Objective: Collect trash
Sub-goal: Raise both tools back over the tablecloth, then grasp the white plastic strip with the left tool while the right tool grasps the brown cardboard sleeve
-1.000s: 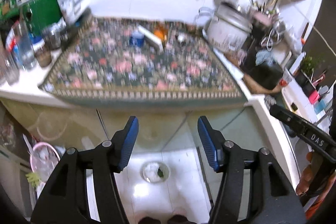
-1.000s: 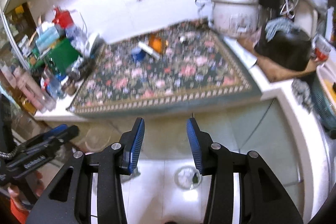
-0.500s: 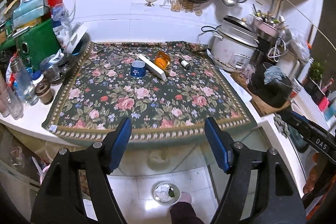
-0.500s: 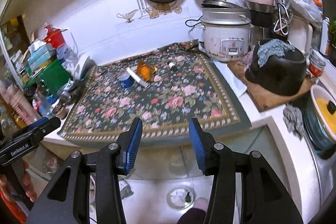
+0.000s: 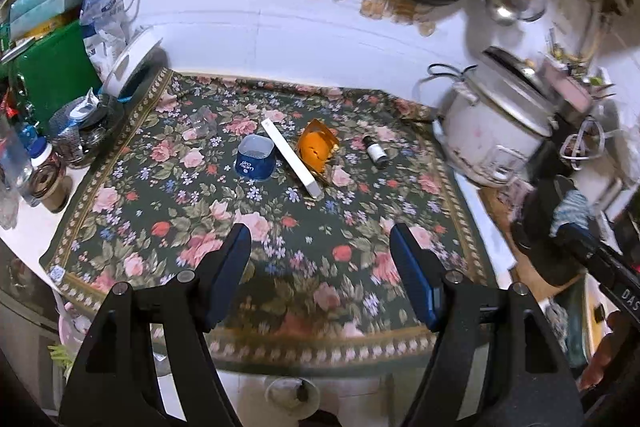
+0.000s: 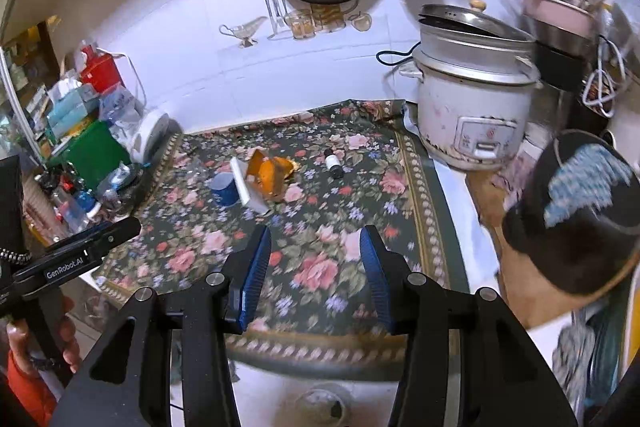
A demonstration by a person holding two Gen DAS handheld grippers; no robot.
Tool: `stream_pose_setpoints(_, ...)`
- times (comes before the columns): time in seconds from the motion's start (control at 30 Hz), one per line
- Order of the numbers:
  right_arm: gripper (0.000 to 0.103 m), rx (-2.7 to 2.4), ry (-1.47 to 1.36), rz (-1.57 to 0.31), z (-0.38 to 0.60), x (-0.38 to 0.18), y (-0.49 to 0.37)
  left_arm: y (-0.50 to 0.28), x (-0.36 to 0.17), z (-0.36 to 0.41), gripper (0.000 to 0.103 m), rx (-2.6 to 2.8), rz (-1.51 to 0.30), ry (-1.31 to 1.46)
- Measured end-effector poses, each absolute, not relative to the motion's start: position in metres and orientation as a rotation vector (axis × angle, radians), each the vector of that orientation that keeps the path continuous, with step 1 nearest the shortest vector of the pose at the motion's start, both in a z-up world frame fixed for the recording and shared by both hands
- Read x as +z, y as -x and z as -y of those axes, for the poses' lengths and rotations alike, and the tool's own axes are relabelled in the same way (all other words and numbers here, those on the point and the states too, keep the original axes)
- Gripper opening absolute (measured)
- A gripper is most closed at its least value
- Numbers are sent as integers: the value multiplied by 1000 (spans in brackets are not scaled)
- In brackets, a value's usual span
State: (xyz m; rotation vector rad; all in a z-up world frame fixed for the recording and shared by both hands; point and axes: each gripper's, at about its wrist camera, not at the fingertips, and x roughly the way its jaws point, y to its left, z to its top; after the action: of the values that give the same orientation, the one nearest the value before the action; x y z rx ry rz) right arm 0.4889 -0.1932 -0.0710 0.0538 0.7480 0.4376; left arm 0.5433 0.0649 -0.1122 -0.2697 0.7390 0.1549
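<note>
Left hand-held gripper (image 5: 320, 255) and right hand-held gripper (image 6: 316, 251) above the near edge of a floral cloth (image 5: 280, 227) on the counter (image 5: 24, 223); both sets of jaws apart, nothing between them. Trash lies near the cloth's far middle, well ahead of both: a blue cup (image 5: 255, 163), a white strip (image 5: 291, 159) touching an orange wrapper (image 5: 316, 149) (crumpled), and a small bottle (image 5: 375, 153) just right. A rice cooker (image 6: 468, 115) stands beside the cloth's far right corner.
</note>
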Motion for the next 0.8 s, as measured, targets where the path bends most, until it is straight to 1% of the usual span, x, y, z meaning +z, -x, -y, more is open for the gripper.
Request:
stream_pose_setpoints(0.27,43,403,-77,-819,182,-95,-538,-628,-149,-89,71,152,-829,296)
stream_pose_setpoints(0.5,43,298,-149,-897,165,-118,-572,-709,-205,-108,71,78,-942,304)
stream_pose_setpoints(0.53,43,295,-151,-910,161,-122,-578,-717,-212,-109,69,72,-958,310)
stream_pose_setpoints(0.57,43,292,-141,-930,155,-128,-585,-724,-220,-111,63,64,-973,319)
stream_pose_setpoints(0.6,43,288,-133,-943,150,-132,-590,-731,-229,-112,61,54,-989,327)
stream_pose_setpoints(0.67,43,286,-135,-963,144,-139,-600,-746,-246,-113,52,37,-1032,333)
stream_pose_setpoints(0.7,43,294,-146,-971,141,-142,-605,-750,-251,-113,50,35,-1040,335)
stream_pose_setpoints(0.8,43,315,-151,-976,134,-145,-615,-757,-262,-116,35,35,-1040,360)
